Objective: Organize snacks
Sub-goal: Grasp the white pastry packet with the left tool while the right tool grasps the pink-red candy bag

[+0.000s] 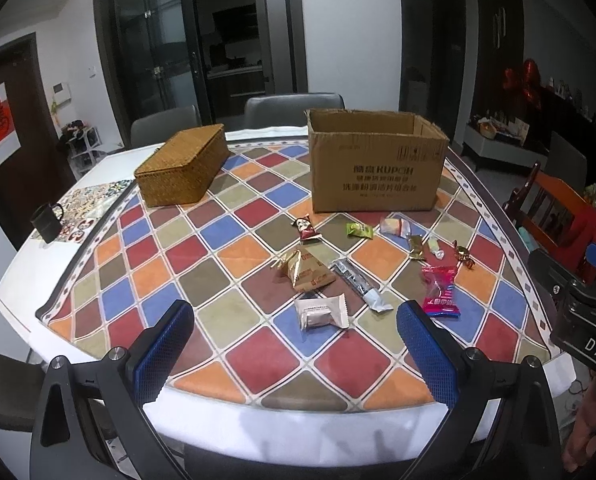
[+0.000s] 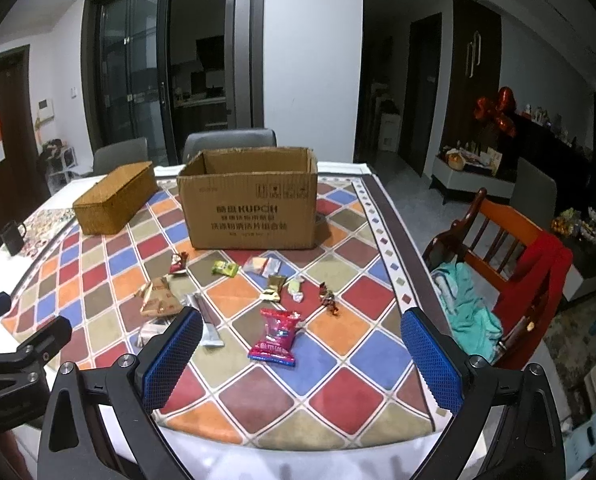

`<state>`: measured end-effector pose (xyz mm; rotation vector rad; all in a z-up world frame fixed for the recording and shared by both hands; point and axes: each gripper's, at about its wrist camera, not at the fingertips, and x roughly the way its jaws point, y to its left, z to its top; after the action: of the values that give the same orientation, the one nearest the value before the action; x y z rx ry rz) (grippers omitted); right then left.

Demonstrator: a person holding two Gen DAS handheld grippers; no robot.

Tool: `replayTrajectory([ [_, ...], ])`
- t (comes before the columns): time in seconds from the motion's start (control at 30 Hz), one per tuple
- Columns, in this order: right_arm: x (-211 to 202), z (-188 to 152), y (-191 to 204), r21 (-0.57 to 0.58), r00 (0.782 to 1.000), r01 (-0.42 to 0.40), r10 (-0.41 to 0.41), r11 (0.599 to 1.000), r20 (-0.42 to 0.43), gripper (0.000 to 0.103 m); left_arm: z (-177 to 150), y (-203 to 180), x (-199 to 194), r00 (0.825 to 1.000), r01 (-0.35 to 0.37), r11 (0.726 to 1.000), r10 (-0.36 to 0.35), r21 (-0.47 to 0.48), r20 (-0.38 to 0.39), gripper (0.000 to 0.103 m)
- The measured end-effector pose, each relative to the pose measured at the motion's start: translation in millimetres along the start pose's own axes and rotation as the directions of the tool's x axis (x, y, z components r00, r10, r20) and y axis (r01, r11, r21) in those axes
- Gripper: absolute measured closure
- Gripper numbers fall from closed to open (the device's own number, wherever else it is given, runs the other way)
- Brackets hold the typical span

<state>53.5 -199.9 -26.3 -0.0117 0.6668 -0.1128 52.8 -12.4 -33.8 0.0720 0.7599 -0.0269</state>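
a: report the tools first.

b: left gripper [image 1: 296, 344] stands wide, nothing between the blue textured pads, low in its frame over the near table edge. right gripper [image 2: 298, 346] likewise wide and empty, low centre of its view.

a: now the table, left to right.

b: upper left, a woven basket [image 1: 182, 166], lidded, stiff rattan weave. centre right, an open cardboard box [image 1: 378, 168], corrugated, flaps gone or folded. both sit on a checked tablecloth [image 1: 234, 256] of coloured diamonds.

a: and the snacks?

b: scattered in front of the box, mid-frame. left to right in the left wrist view: a small red packet [image 1: 308, 229], a gold triangular pouch [image 1: 308, 272], a pale square packet [image 1: 323, 313], a silver stick sachet [image 1: 358, 280], a green candy [image 1: 360, 231], and a pink crimped packet [image 1: 441, 291] at right.

a: handling?

b: my judgement: all light, foil or film, slick and crushable. the pink packet looks air-filled; take it across the flat crimped end rather than the puffed middle. the small candies will likely skid, so close on them squarely.
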Motion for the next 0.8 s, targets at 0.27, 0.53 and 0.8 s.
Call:
replayTrajectory([
  [0.27,29,0,7,-0.008,1.000,-0.009,0.009,1.000,-0.027,0.002,1,-4,28,1.000,-0.003,1.000,0.003,0.017,-0.015,0.000],
  [0.53,55,0,15,-0.016,0.998,-0.018,0.017,1.000,-0.055,0.003,-2,-6,59,0.999,-0.012,0.999,0.013,0.030,-0.051,0.000],
  [0.8,84,-1,15,-0.019,0.995,-0.019,0.017,1.000,-0.103,0.006,-7,-12,85,0.998,-0.010,0.999,0.013,0.048,-0.059,0.000],
])
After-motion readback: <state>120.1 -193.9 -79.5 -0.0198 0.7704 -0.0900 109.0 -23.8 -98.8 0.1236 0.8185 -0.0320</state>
